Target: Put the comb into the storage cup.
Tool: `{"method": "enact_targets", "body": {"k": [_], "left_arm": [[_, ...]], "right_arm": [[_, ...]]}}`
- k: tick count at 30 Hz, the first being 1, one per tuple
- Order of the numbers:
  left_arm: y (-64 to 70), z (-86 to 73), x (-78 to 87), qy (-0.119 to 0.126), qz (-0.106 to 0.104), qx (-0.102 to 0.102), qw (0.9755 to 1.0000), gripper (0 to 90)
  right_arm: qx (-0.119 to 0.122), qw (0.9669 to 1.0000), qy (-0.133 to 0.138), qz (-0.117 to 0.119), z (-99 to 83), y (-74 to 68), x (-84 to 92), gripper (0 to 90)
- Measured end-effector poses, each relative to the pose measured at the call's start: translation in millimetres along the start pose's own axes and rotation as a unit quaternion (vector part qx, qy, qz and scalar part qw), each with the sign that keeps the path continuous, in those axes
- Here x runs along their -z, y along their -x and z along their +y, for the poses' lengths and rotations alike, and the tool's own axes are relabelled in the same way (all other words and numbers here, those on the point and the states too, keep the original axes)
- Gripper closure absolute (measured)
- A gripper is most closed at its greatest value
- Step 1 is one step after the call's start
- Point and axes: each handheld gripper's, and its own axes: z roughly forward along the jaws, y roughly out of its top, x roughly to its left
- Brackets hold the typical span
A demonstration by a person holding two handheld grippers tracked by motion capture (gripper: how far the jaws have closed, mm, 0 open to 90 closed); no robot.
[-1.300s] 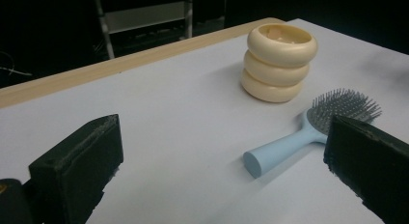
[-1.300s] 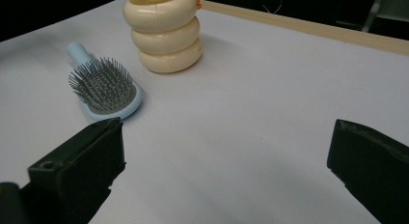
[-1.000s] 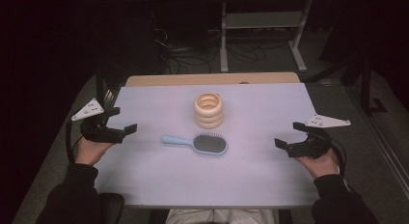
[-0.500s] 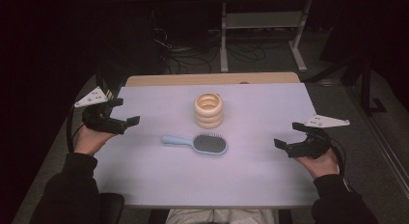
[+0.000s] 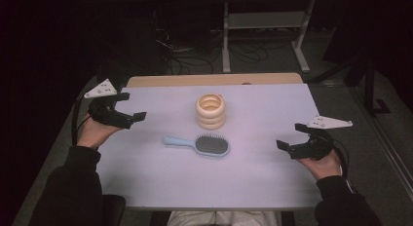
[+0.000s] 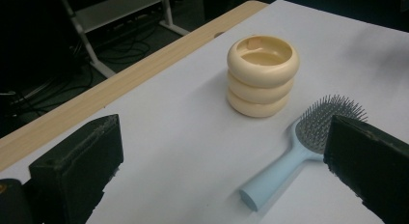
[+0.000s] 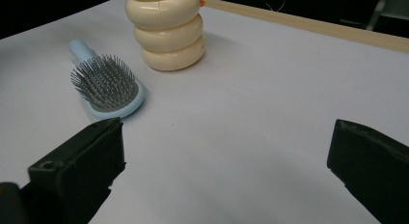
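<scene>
A cream holder (image 5: pixel 211 111) shaped like three stacked rings stands upright at the middle of the lavender table (image 5: pixel 272 104). Just in front of it lies a light blue hairbrush (image 5: pixel 199 144), bristles up, handle pointing left. My left gripper (image 5: pixel 131 106) hovers open over the table's left edge, apart from both objects. My right gripper (image 5: pixel 290 136) is open near the right edge, low over the surface. In the left gripper view the holder (image 6: pixel 262 74) and brush (image 6: pixel 299 147) lie ahead of the open left gripper (image 6: pixel 224 137). From the open right gripper (image 7: pixel 226 137), the brush (image 7: pixel 106 84) and holder (image 7: pixel 166 31) sit far left.
A wooden strip (image 5: pixel 214 80) runs along the table's far edge. Behind it, on the dark floor, stand a metal shelf frame (image 5: pixel 265 21) and loose cables (image 5: pixel 175 46). Bare table surface stretches between each gripper and the objects.
My left gripper has risen and moved away from me along the left edge. The right gripper, brush and holder have stayed put.
</scene>
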Motion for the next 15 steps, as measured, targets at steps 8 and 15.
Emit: {"method": "enact_targets", "body": {"k": [8,15], "left_arm": [[0.6,10.1,-14.4,-0.016,-0.009,-0.010,0.9998,0.1],[-1.4,8.4,-31.2,-0.036,-0.017,-0.013,0.9991,0.1]], "right_arm": [[0.001,1.0000,-0.001,0.001,0.1,-0.4,-0.4,0.0],[0.003,1.0000,-0.003,0.002,0.2,-1.3,-1.3,0.0]]}}
